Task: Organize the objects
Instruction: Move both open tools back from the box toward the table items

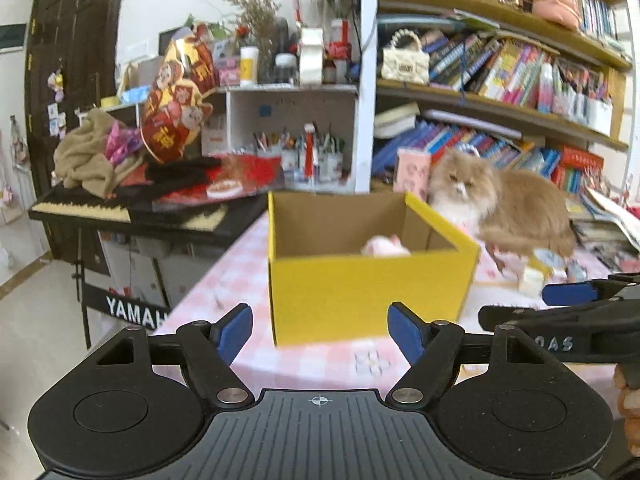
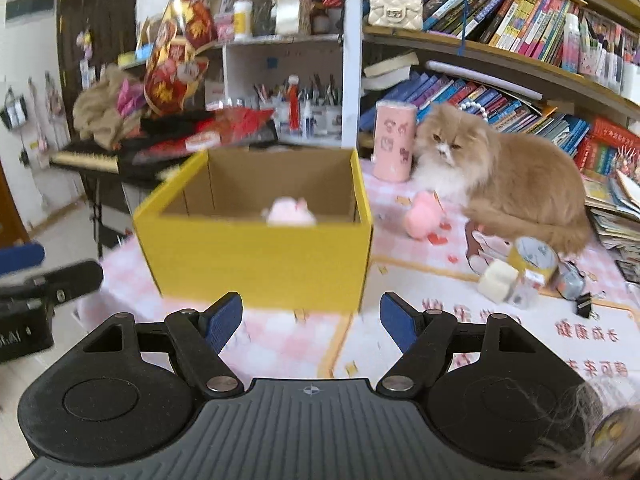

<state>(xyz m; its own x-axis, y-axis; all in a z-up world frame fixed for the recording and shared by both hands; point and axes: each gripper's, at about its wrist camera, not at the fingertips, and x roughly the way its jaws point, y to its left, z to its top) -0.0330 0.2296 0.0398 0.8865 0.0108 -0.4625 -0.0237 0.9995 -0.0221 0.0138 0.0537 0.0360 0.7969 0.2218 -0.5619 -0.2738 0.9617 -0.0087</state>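
A yellow cardboard box (image 1: 372, 284) (image 2: 256, 260) stands open on the pink checked tablecloth, with a pink plush toy (image 1: 386, 247) (image 2: 291, 211) lying inside it. My left gripper (image 1: 320, 332) hangs open in front of the box, nothing between its blue pads. My right gripper (image 2: 311, 322) is open too and empty, just short of the box's near wall. To the box's right lie a second pink plush (image 2: 422, 216), a yellow tin can (image 2: 534, 258), a white block (image 2: 496, 282) and a black binder clip (image 2: 584, 305). The right gripper's fingers (image 1: 568, 294) show at the left wrist view's right edge.
A fluffy ginger cat (image 1: 500, 204) (image 2: 504, 176) sits on the table right of the box, beside a pink cylinder (image 2: 394, 142). Bookshelves (image 2: 520, 52) fill the back right. A cluttered keyboard (image 1: 120, 208) stands to the left. A stack of magazines (image 2: 616, 216) lies far right.
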